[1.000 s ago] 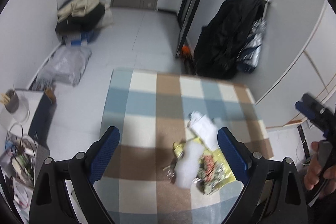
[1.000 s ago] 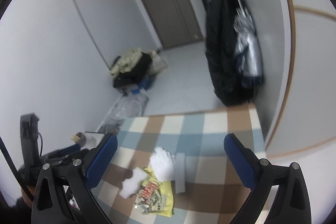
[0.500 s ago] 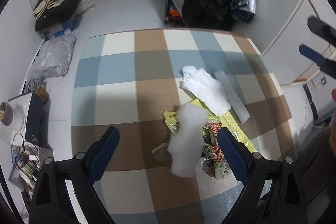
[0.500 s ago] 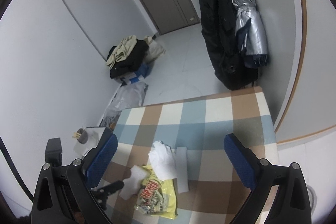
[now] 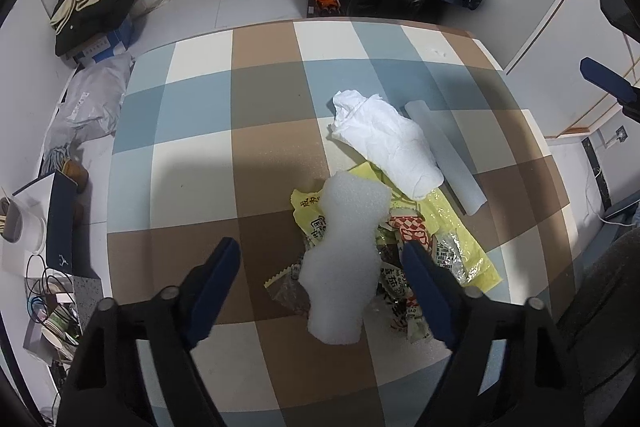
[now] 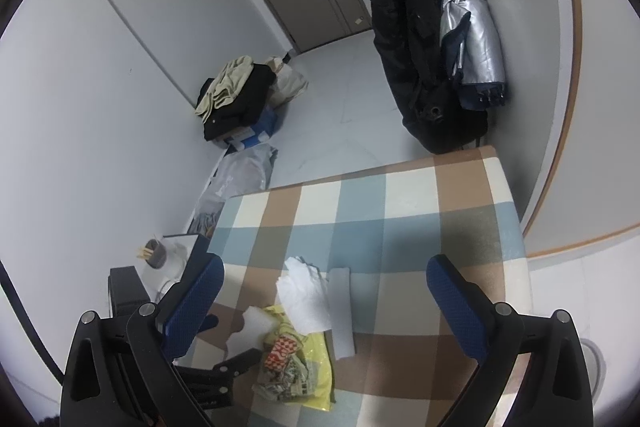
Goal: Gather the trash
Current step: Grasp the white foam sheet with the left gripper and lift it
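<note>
A trash pile lies on the checked table [image 5: 192,155]: a white foam piece [image 5: 344,263], a crumpled white tissue [image 5: 388,143], a white foam strip [image 5: 444,159], a yellow snack bag [image 5: 452,227] and several small wrappers [image 5: 404,287]. My left gripper [image 5: 324,267] is open and hovers just above the foam piece, its fingers either side of it. My right gripper [image 6: 324,295] is open and empty, higher up, with the pile below it: tissue [image 6: 304,295], strip [image 6: 342,311], yellow bag [image 6: 312,359]. The right gripper also shows at the right edge of the left wrist view [image 5: 612,55].
A black coat [image 6: 408,39] and a silver folded umbrella [image 6: 468,27] hang on the wall beyond the table. Clothes on a box [image 6: 236,99] and a grey bag [image 6: 240,175] lie on the floor. A cluttered side desk with a cup [image 5: 16,227] stands left.
My left gripper has moved forward and down over the trash pile, so the foam piece now lies between its fingers. My right gripper has tilted down a little toward the table.
</note>
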The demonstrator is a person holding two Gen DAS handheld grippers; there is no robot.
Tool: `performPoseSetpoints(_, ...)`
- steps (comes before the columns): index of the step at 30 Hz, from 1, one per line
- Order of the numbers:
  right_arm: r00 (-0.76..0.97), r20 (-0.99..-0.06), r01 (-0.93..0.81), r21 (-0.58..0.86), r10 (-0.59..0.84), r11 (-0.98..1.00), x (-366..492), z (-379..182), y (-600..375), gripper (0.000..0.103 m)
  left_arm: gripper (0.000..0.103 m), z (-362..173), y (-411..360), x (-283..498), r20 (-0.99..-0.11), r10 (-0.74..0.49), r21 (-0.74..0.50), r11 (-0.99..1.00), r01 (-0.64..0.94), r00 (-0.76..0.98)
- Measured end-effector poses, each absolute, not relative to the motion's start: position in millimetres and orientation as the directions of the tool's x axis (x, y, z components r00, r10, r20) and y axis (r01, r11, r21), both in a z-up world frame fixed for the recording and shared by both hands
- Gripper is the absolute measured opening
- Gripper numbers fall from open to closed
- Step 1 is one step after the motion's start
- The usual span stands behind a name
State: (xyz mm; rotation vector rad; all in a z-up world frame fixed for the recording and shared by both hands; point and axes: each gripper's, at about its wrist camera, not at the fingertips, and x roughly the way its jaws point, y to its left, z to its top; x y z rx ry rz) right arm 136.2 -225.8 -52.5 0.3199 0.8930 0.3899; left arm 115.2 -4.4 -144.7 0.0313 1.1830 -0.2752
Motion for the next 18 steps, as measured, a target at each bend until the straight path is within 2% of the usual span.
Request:
performPoseSetpoints(2, 0.565, -0.688, -0.193, 0.427, 0.456, 0.883, 136.1, -52.6, -225.5, 0.103, 0.074, -145.3, -4.8, 116.4, -0.917, -0.185, -0.11, 0.969, 0.221, 0.354)
performPoseSetpoints(6, 0.565, -0.689, -0.187, 0.428, 0.453, 0.884, 135.6, -52.7, -226.2, 0.103, 0.058, -144.6, -7.7, 116.3, -0.913, -0.202, -0.121, 0.964, 0.237, 0.355)
performPoseSetpoints(10, 0.563, -0.694, -0.177, 0.428, 0.448, 0.886, 135.0, -54.5, -226.8, 0.103, 0.034, -148.4, -10.8, 116.0, -0.921, -0.201, -0.118, 0.96, 0.254, 0.333)
performPoseSetpoints(18, 0.563, -0.706, -0.164, 0.414, 0.43, 0.895, 134.6, -56.6, -227.2, 0.103, 0.033, -142.6, -0.1, 117.6, -0.914, -0.223, -0.155, 0.964, 0.217, 0.338)
